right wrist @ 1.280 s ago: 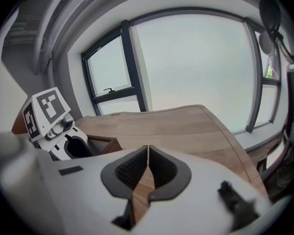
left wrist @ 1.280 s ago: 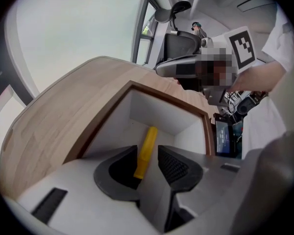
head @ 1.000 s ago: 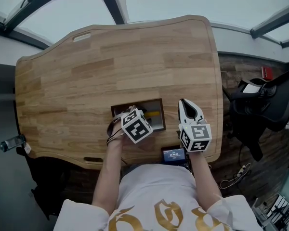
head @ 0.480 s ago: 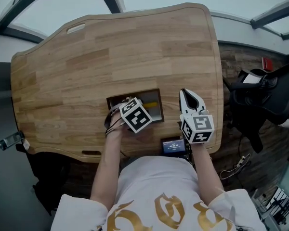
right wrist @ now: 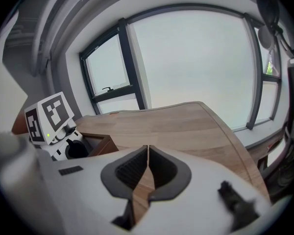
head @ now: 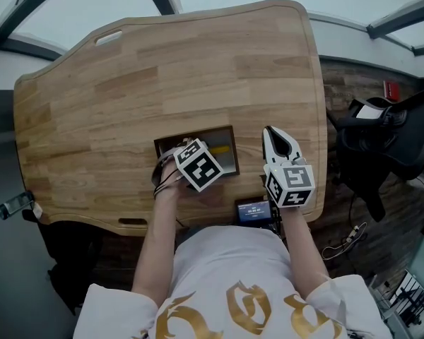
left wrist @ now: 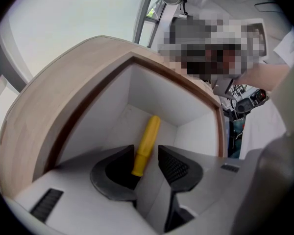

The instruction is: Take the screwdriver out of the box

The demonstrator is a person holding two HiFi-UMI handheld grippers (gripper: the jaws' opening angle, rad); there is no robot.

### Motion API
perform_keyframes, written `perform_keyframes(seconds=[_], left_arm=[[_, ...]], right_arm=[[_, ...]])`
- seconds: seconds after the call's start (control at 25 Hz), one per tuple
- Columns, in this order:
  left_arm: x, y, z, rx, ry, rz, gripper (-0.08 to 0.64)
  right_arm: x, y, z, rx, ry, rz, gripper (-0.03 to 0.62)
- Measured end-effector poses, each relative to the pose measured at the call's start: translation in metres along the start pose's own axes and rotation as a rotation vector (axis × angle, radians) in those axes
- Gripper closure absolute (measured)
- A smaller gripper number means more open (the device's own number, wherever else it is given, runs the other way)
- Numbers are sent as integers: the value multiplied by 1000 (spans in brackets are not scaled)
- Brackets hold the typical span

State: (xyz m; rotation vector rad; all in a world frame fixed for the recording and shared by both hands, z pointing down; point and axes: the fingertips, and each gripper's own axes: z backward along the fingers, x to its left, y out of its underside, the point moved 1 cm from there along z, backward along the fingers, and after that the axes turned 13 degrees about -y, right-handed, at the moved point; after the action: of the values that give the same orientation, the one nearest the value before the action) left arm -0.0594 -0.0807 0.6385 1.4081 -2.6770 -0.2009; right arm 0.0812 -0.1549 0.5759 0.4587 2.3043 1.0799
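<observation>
A wooden box (head: 198, 131) with white inner walls (left wrist: 157, 89) is sunk into the wooden table (head: 184, 69) near its front edge. On the box's floor lies a screwdriver with a yellow handle (left wrist: 146, 143), and a bit of the handle (head: 222, 149) shows in the head view. My left gripper (left wrist: 147, 163) points steeply down into the box. Its jaws stand on either side of the handle's near end and are closing, with a gap still at the right pad (left wrist: 172, 166). My right gripper (head: 272, 134) hovers shut over the table, right of the box, with nothing in it (right wrist: 148, 153).
A small device with a lit screen (head: 255, 210) sits at the table's near edge between my arms. A black chair (head: 381, 147) stands to the right of the table. The left gripper's marker cube (right wrist: 46, 119) shows at the left of the right gripper view.
My left gripper has tipped slightly inside the box. The right gripper has kept still. The head view has shifted a little.
</observation>
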Motion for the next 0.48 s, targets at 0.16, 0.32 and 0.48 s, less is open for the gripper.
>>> perform_keyframes(seconds=[0.16, 0.32, 0.48], left_arm=[[2, 0, 0, 9, -19, 4, 439], [6, 1, -1, 20, -36, 4, 453], [6, 0, -2, 21, -41, 3, 463]], right_arm=[[-3, 0, 2, -1, 5, -4, 558], [-4, 1, 3, -2, 9, -11, 558], [-6, 1, 4, -4, 11, -16, 558]])
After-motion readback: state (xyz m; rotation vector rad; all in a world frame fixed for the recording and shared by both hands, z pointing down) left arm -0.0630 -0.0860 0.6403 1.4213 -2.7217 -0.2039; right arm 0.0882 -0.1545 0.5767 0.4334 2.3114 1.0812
